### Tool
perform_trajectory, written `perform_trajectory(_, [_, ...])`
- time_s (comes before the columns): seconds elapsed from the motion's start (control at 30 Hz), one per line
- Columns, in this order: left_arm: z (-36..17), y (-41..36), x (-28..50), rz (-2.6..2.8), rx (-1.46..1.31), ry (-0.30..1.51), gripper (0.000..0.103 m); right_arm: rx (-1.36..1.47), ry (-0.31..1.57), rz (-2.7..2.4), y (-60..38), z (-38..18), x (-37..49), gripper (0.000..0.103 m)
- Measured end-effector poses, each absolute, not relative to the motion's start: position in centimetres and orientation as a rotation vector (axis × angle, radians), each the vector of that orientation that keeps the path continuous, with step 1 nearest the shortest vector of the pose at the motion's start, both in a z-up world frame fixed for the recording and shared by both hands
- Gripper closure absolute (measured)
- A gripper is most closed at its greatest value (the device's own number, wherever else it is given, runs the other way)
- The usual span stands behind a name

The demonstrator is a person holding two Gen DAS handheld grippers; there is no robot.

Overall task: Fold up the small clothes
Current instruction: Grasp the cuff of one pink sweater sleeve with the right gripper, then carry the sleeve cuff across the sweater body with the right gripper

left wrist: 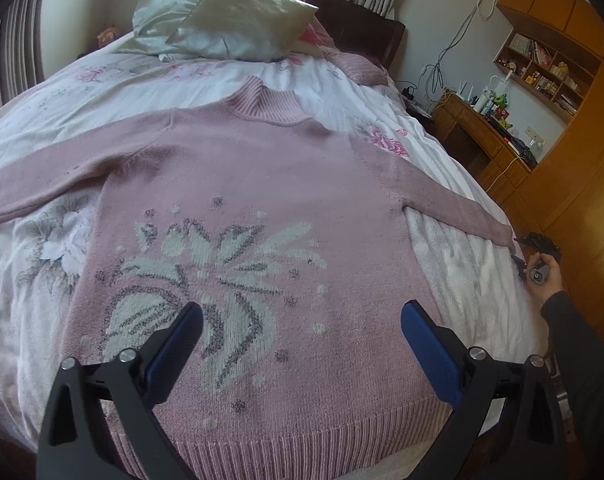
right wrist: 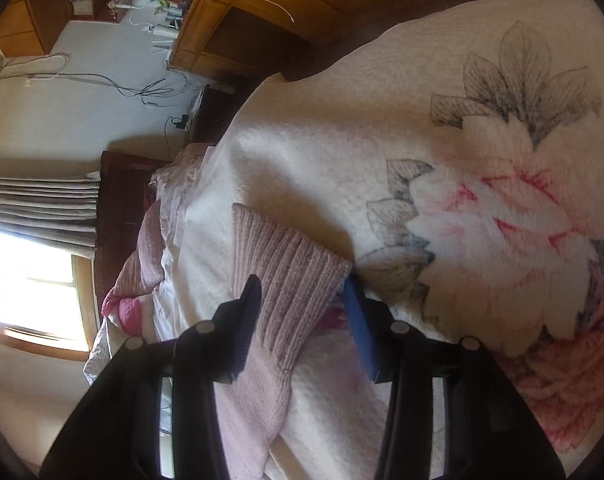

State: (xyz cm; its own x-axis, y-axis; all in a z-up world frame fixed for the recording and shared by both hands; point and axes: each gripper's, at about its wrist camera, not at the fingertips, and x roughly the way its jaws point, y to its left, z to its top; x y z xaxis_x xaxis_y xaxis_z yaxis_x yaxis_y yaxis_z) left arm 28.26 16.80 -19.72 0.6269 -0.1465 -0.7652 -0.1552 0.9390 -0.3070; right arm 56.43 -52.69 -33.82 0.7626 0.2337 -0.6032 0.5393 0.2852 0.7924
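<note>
A pink knitted sweater (left wrist: 261,168) with a pale flower pattern lies face up on the bed, both sleeves spread out. My left gripper (left wrist: 302,316) hovers open over its lower front, above the ribbed hem (left wrist: 302,440), with nothing between the blue pads. In the right wrist view the ribbed cuff (right wrist: 293,272) of the right sleeve lies flat between the fingers of my right gripper (right wrist: 302,292). That gripper is partly open and straddles the cuff across its width. The left wrist view shows the right gripper (left wrist: 520,250) in a hand (left wrist: 550,276) at the sleeve's end.
The white floral quilt (left wrist: 53,240) covers the bed, with pillows (left wrist: 229,20) stacked at the headboard. To the right of the bed stand a cluttered wooden desk (left wrist: 474,128) and wooden cabinets (left wrist: 574,184). The bed's right edge is close behind the cuff. A curtained window (right wrist: 29,264) shows in the right wrist view.
</note>
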Motion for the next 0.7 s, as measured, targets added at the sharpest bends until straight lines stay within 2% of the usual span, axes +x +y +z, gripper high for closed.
perform_trajectory(0.1, [-20.6,16.9,28.6,0.001,-0.381,0.917,0.004,1.271,0.719,-0.227,-52.7,-33.9,57.1,0.061])
perform_trajectory(0.27, [-22.3,18.3,28.9,-0.044,-0.535,0.946,0.004,1.201,0.718,-0.224,-52.1,-32.8,57.7,0.085])
perform_trajectory(0.3, [-22.5,18.7,28.9,-0.043,-0.553,0.955,0.004,1.175,0.708,-0.222,-51.9,-32.2,57.6,0.093])
perform_trajectory(0.33, [-22.8,19.0,29.0,-0.039,-0.569,0.963,0.004,1.148,0.694,-0.216,-51.7,-31.4,57.4,0.095])
perform_trajectory(0.5, [-22.5,20.2,28.9,0.000,-0.530,0.927,0.003,0.981,0.666,-0.129,-48.3,-26.1,58.1,0.097])
perform_trajectory(0.7, [-20.8,21.4,30.0,-0.023,-0.512,0.928,0.003,0.773,0.663,0.034,-39.7,-19.2,58.4,0.097])
